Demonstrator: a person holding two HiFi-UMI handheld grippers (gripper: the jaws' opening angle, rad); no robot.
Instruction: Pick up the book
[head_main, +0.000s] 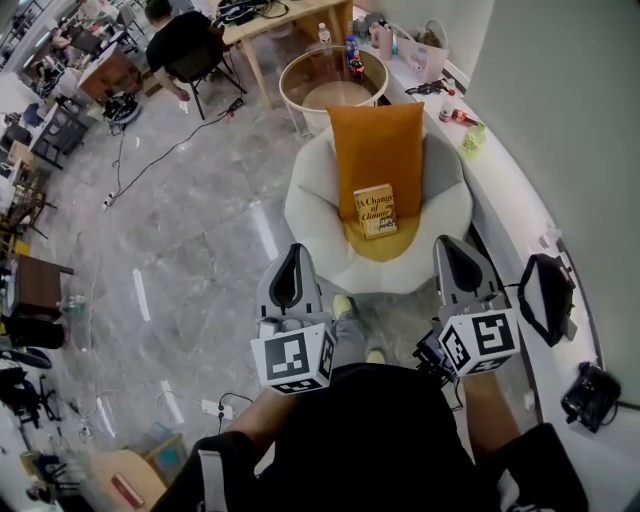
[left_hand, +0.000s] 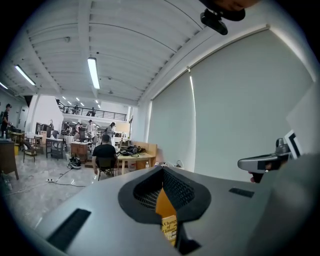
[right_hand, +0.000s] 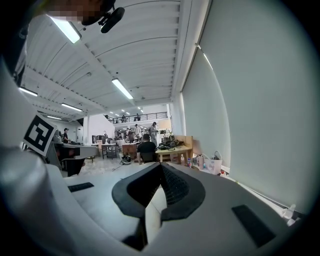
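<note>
The book (head_main: 376, 210), yellow with dark title print, lies on the seat of a white armchair (head_main: 305, 215) and leans toward an upright orange cushion (head_main: 378, 145). Both grippers hover in front of the chair, short of the book. My left gripper (head_main: 293, 250) is shut and empty, below and left of the book. My right gripper (head_main: 452, 243) is shut and empty, below and right of it. In the left gripper view the book (left_hand: 170, 229) and cushion (left_hand: 164, 205) show through the slit under the closed jaw tips (left_hand: 162, 172). The right gripper view shows only pale chair fabric (right_hand: 154, 210) there.
A round glass-walled table (head_main: 333, 80) stands behind the chair. A white counter (head_main: 500, 180) with bottles runs along the right wall, with a black bag (head_main: 545, 295) on it. A seated person (head_main: 185, 45) works at a wooden desk far back. Cables (head_main: 160, 150) cross the marble floor.
</note>
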